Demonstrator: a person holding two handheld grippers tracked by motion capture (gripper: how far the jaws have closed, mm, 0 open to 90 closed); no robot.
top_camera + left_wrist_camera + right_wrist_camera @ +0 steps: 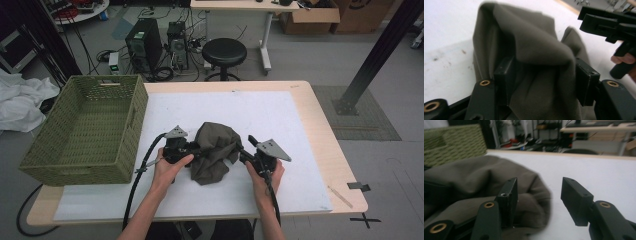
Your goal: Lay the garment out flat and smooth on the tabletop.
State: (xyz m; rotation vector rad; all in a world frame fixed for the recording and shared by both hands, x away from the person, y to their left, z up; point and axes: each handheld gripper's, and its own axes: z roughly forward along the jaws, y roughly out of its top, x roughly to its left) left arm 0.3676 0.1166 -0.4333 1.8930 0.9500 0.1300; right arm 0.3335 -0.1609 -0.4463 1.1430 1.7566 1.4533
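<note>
A crumpled olive-brown cloth (215, 150) lies in a heap on the white mat (260, 112) in the middle of the table. My left gripper (197, 149) comes at it from the left. In the left gripper view a thick fold of the cloth (536, 50) fills the gap of this gripper (545, 77) and bulges over both pads. My right gripper (241, 152) sits at the heap's right edge. In the right gripper view its jaws (539, 195) stand apart with bare mat between them, and the cloth (474, 180) lies against the left jaw.
A green woven basket (85, 165) stands at the table's left side, close to the left hand; it also shows in the right gripper view (454, 142). Bare mat stretches right of and beyond the cloth. A black stool (224, 51) stands behind the table.
</note>
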